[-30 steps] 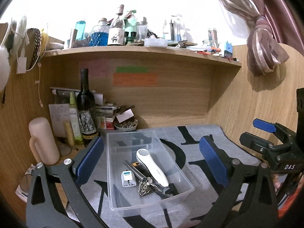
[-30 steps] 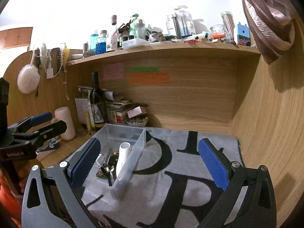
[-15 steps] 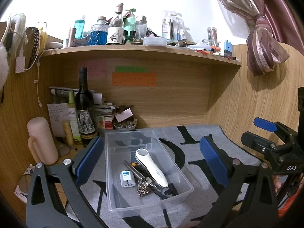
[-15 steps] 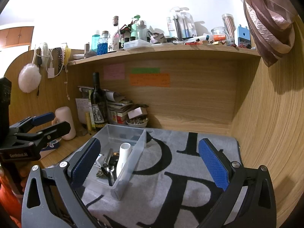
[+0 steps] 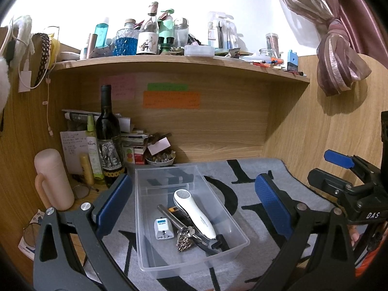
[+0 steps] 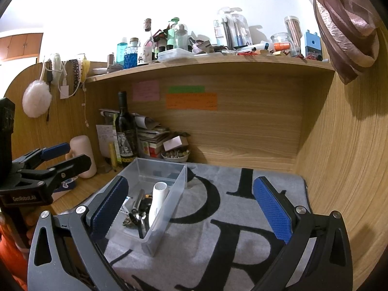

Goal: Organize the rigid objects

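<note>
Change over the last second: almost none — both views drift only slightly, my left gripper (image 5: 191, 203) and right gripper (image 6: 189, 206) stay wide apart and empty, and the clear rectangular plastic bin (image 5: 238, 225) keeps its load, so I judge the sorting finished or nearly so. Contents of the bin: white handheld wand-shaped device (image 5: 195, 212), white travel plug adapter (image 5: 164, 228), metal keys and dark tools (image 5: 185, 234). Room: open grey lettered mat (image 6: 232, 220) right of the bin; behind-left of it, dark wine bottle (image 5: 108, 135) and clutter crowd close.
</note>
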Demonstrator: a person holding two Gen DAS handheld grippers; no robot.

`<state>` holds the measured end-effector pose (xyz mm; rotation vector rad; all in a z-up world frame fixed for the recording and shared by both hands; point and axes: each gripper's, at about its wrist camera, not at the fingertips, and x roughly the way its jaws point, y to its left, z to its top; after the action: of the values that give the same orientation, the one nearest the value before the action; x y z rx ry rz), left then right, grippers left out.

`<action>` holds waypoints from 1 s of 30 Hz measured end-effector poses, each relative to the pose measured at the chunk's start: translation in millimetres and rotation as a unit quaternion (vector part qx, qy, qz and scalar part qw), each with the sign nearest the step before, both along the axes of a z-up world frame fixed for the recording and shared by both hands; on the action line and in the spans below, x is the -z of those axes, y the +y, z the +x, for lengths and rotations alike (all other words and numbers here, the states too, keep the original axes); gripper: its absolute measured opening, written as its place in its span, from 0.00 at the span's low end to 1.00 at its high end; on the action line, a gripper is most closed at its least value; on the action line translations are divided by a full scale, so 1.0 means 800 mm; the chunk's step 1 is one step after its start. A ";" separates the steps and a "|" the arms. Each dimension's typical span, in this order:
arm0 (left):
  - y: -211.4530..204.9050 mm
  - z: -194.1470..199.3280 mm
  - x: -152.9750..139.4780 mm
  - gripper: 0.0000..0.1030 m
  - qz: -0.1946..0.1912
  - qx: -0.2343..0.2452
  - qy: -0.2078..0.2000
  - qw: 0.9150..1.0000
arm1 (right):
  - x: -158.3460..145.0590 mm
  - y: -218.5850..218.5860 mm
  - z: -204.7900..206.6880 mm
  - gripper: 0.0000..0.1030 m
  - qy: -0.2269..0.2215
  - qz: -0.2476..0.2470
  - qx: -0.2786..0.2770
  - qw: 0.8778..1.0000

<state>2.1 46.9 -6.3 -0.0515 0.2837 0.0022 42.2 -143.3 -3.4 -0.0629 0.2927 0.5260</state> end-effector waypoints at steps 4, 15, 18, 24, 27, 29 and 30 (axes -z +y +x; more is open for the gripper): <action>0.001 0.002 0.001 1.00 0.002 0.000 0.001 1.000 | 0.000 0.001 0.000 1.00 0.000 -0.001 0.002 1.000; -0.001 0.002 0.001 1.00 0.005 0.003 0.001 1.000 | 0.000 0.004 -0.002 1.00 0.001 0.006 0.007 1.000; 0.000 0.000 0.000 1.00 0.004 0.001 -0.003 1.000 | 0.001 0.004 -0.001 1.00 0.001 0.006 0.007 1.000; 0.000 -0.001 -0.001 1.00 0.005 0.001 -0.005 1.000 | 0.001 0.003 -0.002 1.00 0.001 0.007 0.010 1.000; 0.000 -0.001 -0.001 1.00 0.005 0.002 -0.004 1.000 | 0.001 0.004 -0.002 1.00 0.001 0.007 0.012 1.000; -0.001 0.000 -0.001 1.00 0.005 0.003 -0.003 1.000 | 0.000 0.005 -0.002 1.00 0.001 0.007 0.013 1.000; -0.001 0.000 0.000 1.00 0.005 0.004 -0.003 1.000 | 0.000 0.004 -0.002 1.00 0.001 0.007 0.012 1.000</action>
<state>1.7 46.0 -5.9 -0.0403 0.2777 -0.0043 40.7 -139.8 -3.8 -0.0443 0.2917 0.5040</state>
